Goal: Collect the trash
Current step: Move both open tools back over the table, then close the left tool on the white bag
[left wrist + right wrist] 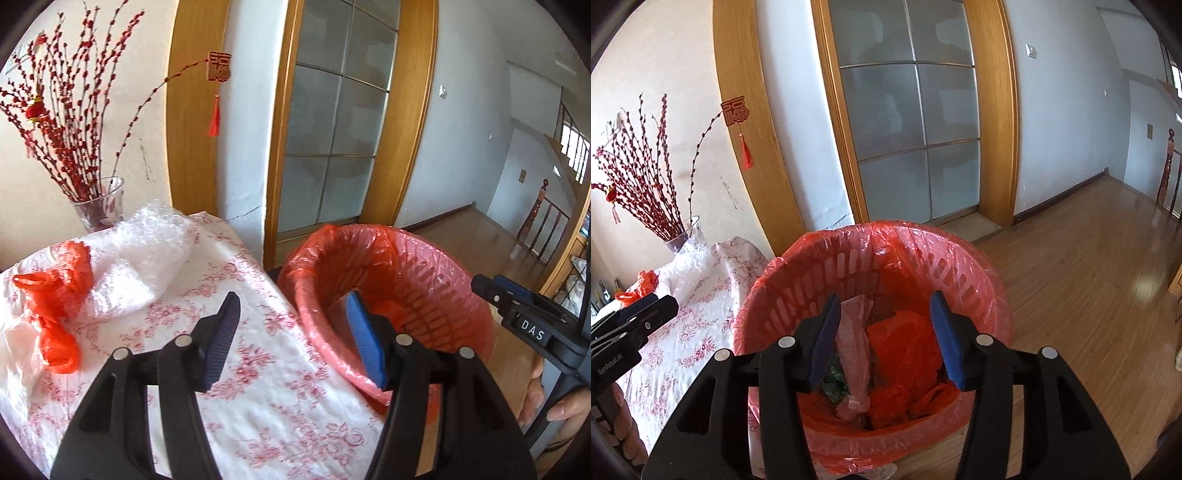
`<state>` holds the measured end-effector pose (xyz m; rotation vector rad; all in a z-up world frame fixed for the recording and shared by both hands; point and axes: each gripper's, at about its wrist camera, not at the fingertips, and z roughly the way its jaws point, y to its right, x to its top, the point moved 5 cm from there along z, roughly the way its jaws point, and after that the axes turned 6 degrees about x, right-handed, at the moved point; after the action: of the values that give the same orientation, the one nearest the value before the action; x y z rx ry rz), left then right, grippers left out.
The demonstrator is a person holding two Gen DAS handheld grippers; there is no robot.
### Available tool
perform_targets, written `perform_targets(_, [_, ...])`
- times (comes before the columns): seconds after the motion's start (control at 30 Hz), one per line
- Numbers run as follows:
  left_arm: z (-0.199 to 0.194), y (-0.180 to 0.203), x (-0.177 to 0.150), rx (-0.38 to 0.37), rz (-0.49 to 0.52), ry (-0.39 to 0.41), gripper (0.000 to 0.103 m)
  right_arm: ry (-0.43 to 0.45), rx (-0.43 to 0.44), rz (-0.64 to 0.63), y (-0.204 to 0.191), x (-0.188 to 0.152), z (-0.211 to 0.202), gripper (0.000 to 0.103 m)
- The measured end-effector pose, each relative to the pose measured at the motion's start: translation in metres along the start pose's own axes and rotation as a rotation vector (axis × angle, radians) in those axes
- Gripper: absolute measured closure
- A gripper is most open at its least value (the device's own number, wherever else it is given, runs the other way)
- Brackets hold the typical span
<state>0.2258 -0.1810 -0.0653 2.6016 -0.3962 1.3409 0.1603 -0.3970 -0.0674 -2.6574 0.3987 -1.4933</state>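
A red slatted trash basket [960,273] lined with a red bag stands on the floor beside the table; it also shows in the left wrist view [436,280]. Inside lie a crumpled red bag [905,354] and a pale pink plastic wrapper [853,350]. My right gripper [886,332] is open and empty above the basket's mouth. My left gripper [291,336] is open and empty over the table's right edge. On the table lie a red plastic bag [55,306] and a heap of clear bubble wrap [140,258], both left of the left gripper.
The table wears a white cloth with red flowers [266,387]. A glass vase [101,206] with red branches stands at its back. Behind are a wood-framed glass door [332,140] and wooden floor [1089,277]. The right gripper's body [524,317] shows at right.
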Motion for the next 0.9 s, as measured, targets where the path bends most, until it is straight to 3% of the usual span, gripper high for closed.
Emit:
perform_targets(0.37, [-0.045, -0.102, -0.019, 0.205, -0.078, 0.026, 0.041, -0.021, 0.097, -0.083, -0.063, -0.007, 0.002, 0.050])
perform_targets(0.7, [-0.068, -0.255, -0.040, 0.521, -0.153, -0.020, 0.040, -0.050, 0.222, -0.153, -0.141, -0.015, 0.011, 0.050])
perform_targets(0.9, [-0.057, -0.308, -0.054, 0.549, -0.216, -0.100, 0.040, -0.078, 0.280, -0.183, -0.183, -0.022, 0.018, 0.050])
